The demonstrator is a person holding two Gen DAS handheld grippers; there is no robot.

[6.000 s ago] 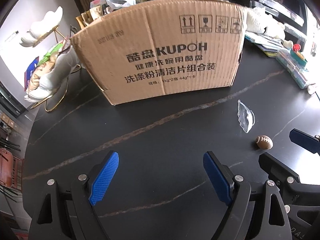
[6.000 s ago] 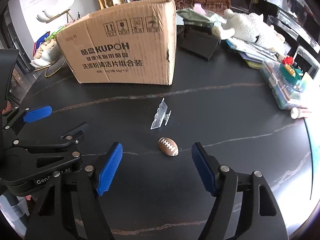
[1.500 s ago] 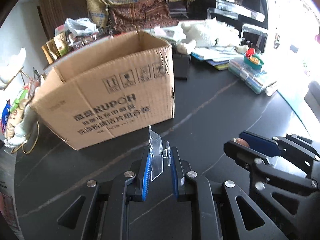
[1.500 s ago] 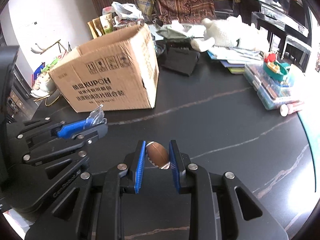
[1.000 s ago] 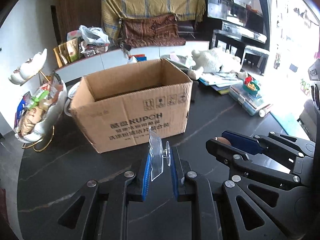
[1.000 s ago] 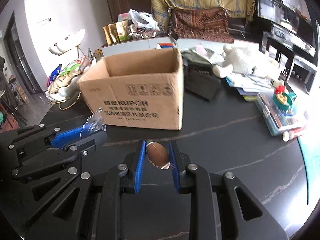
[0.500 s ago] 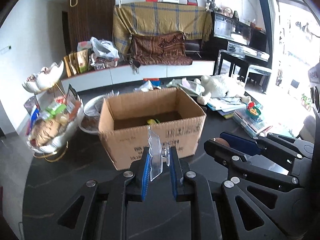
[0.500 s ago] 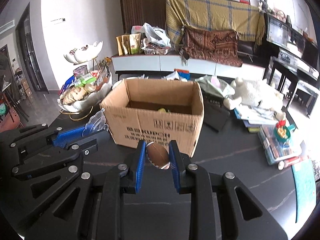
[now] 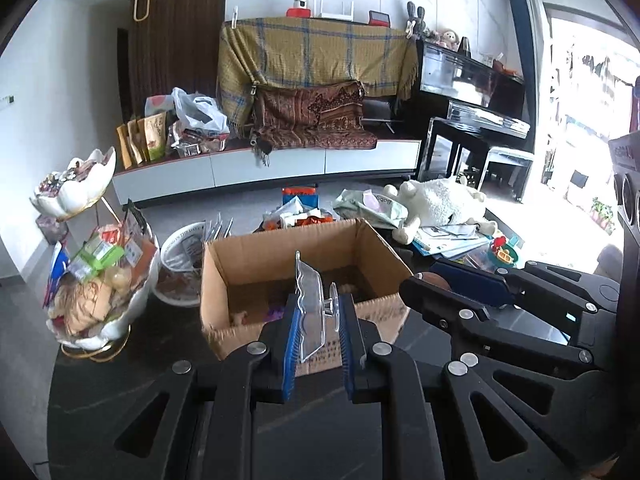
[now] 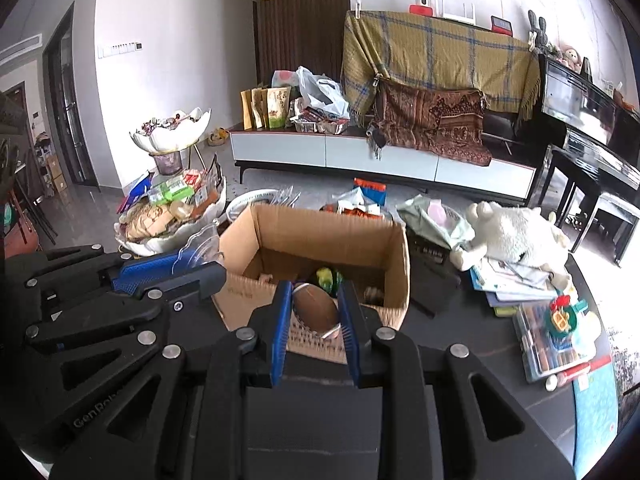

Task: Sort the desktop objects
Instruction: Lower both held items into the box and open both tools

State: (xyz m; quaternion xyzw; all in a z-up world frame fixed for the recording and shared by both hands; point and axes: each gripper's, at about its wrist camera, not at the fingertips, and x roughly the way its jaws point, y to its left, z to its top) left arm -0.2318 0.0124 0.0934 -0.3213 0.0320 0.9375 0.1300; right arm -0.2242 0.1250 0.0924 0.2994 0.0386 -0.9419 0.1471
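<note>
My left gripper (image 9: 318, 312) is shut on a clear plastic hook piece (image 9: 310, 312), held high in front of the open cardboard box (image 9: 248, 264). My right gripper (image 10: 314, 300) is shut on a small brown toy football (image 10: 314, 310), also raised before the box (image 10: 376, 240). The box holds several small items. The left gripper with the clear piece shows at the left in the right wrist view (image 10: 200, 250). The right gripper's blue finger and the football (image 9: 434, 279) show at the right in the left wrist view.
A white tiered dish of snacks (image 9: 96, 304) stands left of the box on the black table (image 9: 120, 380). A white plush toy (image 10: 516, 236), papers, a black case (image 10: 434, 264) and a clear box of colored pieces (image 10: 556, 344) lie to the right.
Both grippers have risen further with their objects, so the box now sits lower and I see into it. Both stay shut.
</note>
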